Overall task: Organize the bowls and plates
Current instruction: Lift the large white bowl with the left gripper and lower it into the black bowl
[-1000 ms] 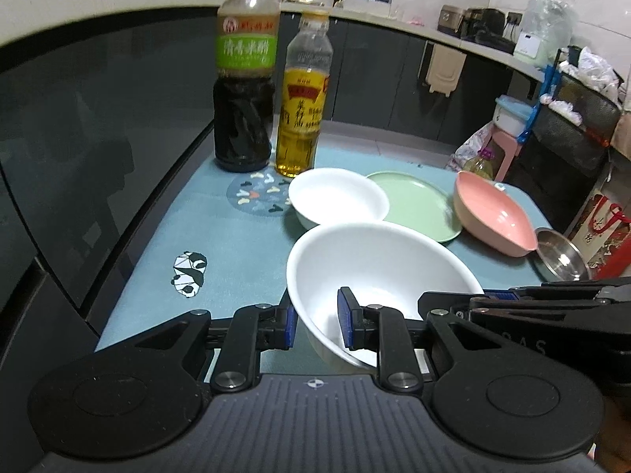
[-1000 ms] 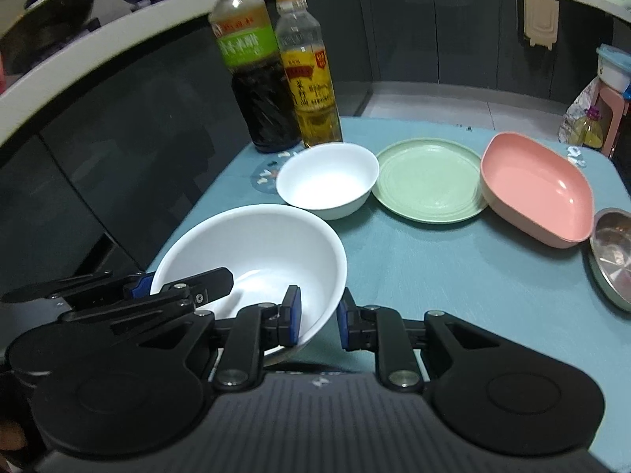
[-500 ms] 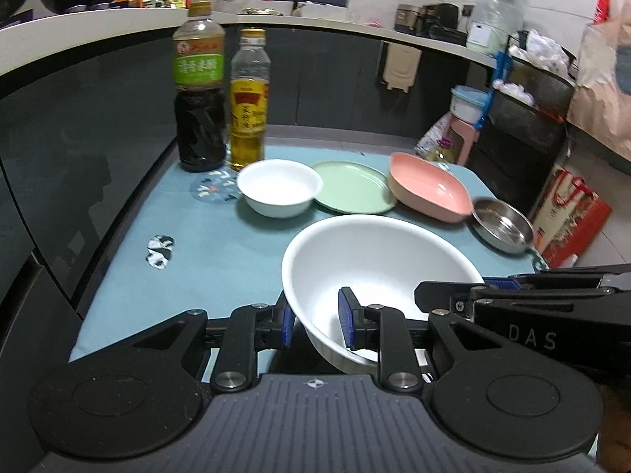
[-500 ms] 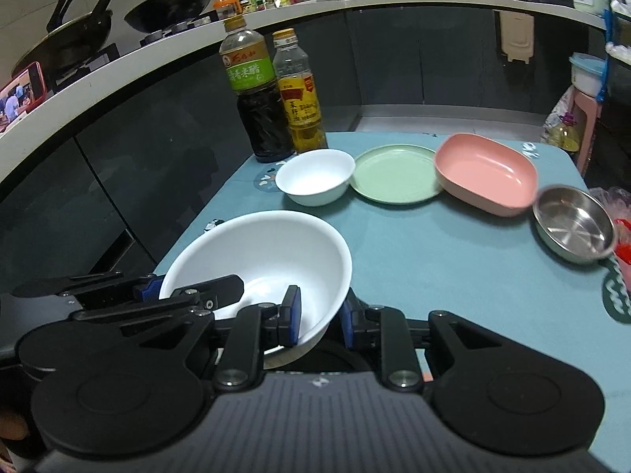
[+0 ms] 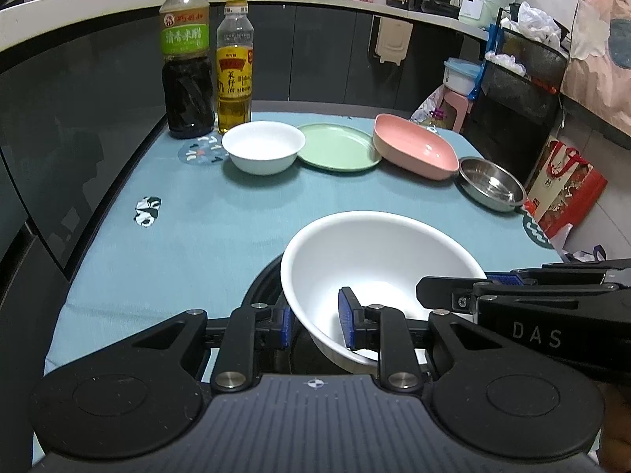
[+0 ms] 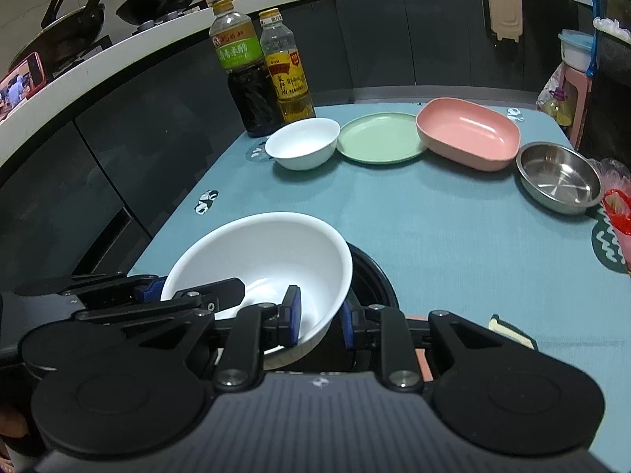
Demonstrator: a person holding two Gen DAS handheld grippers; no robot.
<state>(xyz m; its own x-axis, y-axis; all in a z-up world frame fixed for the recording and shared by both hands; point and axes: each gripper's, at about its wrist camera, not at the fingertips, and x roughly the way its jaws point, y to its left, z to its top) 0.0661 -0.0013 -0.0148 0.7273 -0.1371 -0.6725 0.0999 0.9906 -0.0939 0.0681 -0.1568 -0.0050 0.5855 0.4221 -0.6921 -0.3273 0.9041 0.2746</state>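
The large white round bowl (image 5: pixel 378 276) looks like glazed ceramic or melamine: stiff, smooth and likely slippery, fairly heavy if ceramic and liable to chip if knocked, so the thin rim is the sensible place to take it, one finger inside and one outside the wall. That is how both grippers have it. The left gripper (image 5: pixel 315 325) is closed on the near-left rim, its inner blue pad against the inside wall, and the right gripper (image 6: pixel 318 317) pinches the opposite rim the same way, each coming in low and roughly level from the person's side. The bowl is tilted slightly and sits at the near edge of the teal-clothed surface (image 5: pixel 221 228), over a dark round object (image 6: pixel 370 280) whose nature I cannot tell; whether it touches it is unclear. Well apart, at the far side, stand a small white bowl (image 5: pixel 263 153), a pale green plate (image 5: pixel 339 151), a pink oblong dish (image 5: pixel 414 151) and a shallow steel bowl (image 5: pixel 491 183).
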